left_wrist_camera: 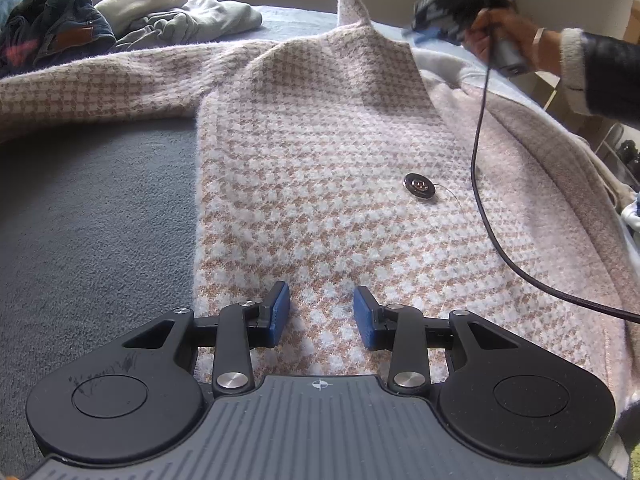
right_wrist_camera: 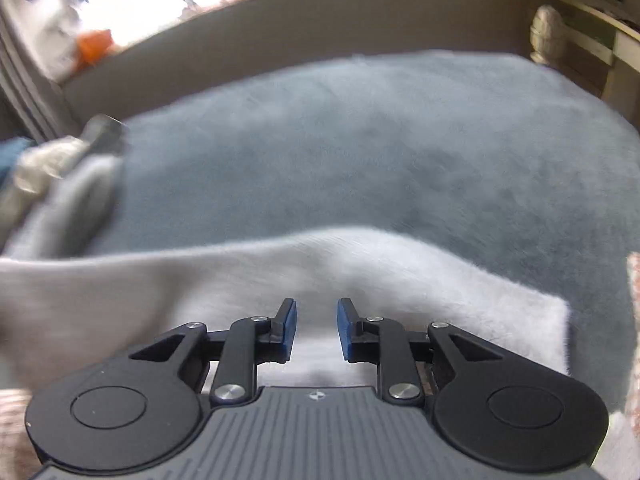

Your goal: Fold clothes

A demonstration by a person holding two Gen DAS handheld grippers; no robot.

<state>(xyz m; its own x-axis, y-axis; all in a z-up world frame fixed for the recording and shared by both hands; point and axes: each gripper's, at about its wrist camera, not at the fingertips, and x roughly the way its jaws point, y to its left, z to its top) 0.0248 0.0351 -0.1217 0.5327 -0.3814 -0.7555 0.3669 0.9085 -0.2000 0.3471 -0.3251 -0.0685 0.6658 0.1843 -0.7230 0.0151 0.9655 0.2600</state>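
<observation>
No legible text, labels, brands or numbers anywhere.

The houndstooth coat [left_wrist_camera: 320, 152] is a soft, fuzzy woollen knit, matt, with a paler brushed lining [left_wrist_camera: 532, 128] showing beside its glossy dark button [left_wrist_camera: 420, 186]. Under the coat, the bed cover [left_wrist_camera: 88, 220] is matt grey fleece with a short nap. The left gripper [left_wrist_camera: 322, 312] has matt black plastic arms, bright metal rivets and blue rubbery pads [left_wrist_camera: 280, 312]. Near the coat's right edge runs a smooth black cable [left_wrist_camera: 480, 184].
</observation>
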